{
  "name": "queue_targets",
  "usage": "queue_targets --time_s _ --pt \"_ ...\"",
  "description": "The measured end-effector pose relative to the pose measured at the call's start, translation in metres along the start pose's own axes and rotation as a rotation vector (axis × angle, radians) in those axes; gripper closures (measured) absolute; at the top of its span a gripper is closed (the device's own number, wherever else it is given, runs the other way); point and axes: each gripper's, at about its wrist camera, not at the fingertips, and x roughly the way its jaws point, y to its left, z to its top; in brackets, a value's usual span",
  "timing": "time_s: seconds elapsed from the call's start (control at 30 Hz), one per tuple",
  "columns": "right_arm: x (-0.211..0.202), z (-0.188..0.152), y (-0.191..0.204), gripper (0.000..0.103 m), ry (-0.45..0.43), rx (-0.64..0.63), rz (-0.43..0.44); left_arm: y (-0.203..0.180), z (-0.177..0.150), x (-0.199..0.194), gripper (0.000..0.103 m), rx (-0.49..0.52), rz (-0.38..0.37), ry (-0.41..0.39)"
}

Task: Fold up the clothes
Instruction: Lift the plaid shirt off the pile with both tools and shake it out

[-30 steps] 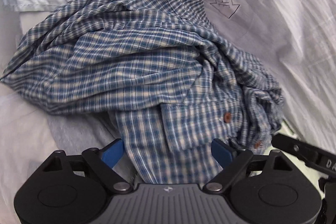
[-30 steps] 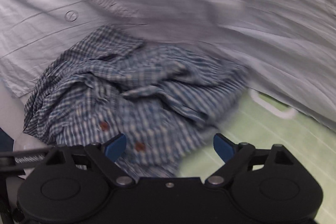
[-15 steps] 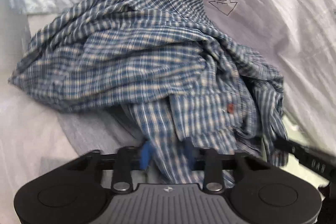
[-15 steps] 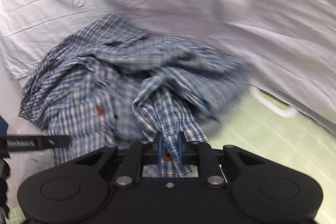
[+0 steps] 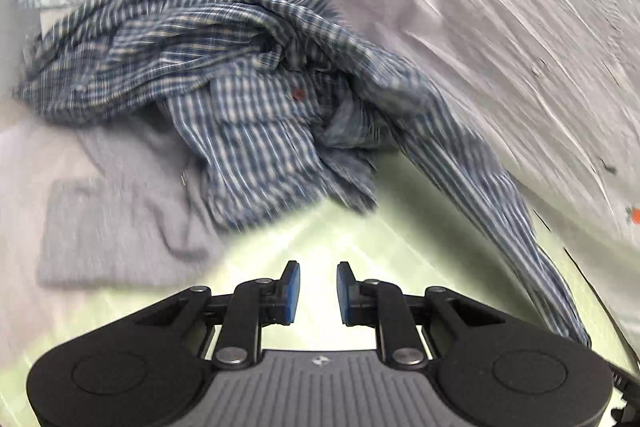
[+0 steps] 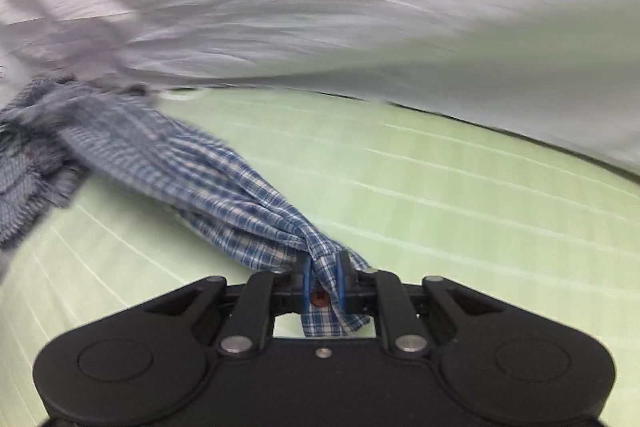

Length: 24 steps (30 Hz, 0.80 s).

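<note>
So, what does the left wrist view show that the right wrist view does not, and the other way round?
Left wrist only: the left gripper, its jaws just closed in yet narrowly apart with nothing between them; the crumpled bulk of the checked shirt; a grey cloth beside it.
Right wrist only: the right gripper, its jaws just closed and clamped on the shirt's edge at a brown button.
Both: the shirt, the green mat, the white sheet with orange prints.

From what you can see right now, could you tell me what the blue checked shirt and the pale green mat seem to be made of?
Blue checked shirt: thin woven cloth, probably cotton; matte, bunches into soft folds. Pale green mat: smooth, flat, white grid lines; perhaps vinyl or rubber.
</note>
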Motion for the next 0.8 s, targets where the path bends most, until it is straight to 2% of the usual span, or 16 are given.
queue_targets --time_s 0.1,0.2,0.27,0.43,0.5,0.6,0.67,0.8 --pt "-0.021 -0.026 -0.033 0.09 0.001 0.011 -0.083 -0.008 -0.008 -0.007 0.078 0.016 0.008 0.0" --pt "-0.032 -0.047 -0.07 0.09 0.023 0.105 -0.12 -0.01 -0.011 -0.011 0.071 0.016 0.035 -0.001" --pt "-0.038 -0.058 -0.088 0.09 0.03 0.108 -0.174 -0.006 -0.012 -0.014 0.071 0.003 0.046 -0.003" --pt "-0.038 -0.069 -0.129 0.088 0.072 0.198 -0.335 0.001 -0.013 -0.015 0.058 -0.012 0.084 -0.013" --pt "-0.04 -0.068 -0.136 0.081 0.071 0.262 -0.344 0.006 -0.007 -0.009 0.056 -0.026 0.09 -0.014" --pt "-0.041 -0.058 -0.122 0.06 0.047 0.283 -0.315 0.016 0.008 0.0 0.047 -0.061 0.091 -0.04" --pt "-0.041 -0.051 -0.103 0.051 0.02 0.28 -0.28 0.021 0.02 0.006 0.046 -0.069 0.094 -0.046" --pt "-0.03 -0.028 -0.06 0.042 -0.013 0.295 -0.196 0.035 0.039 0.015 0.046 -0.092 0.079 -0.077"
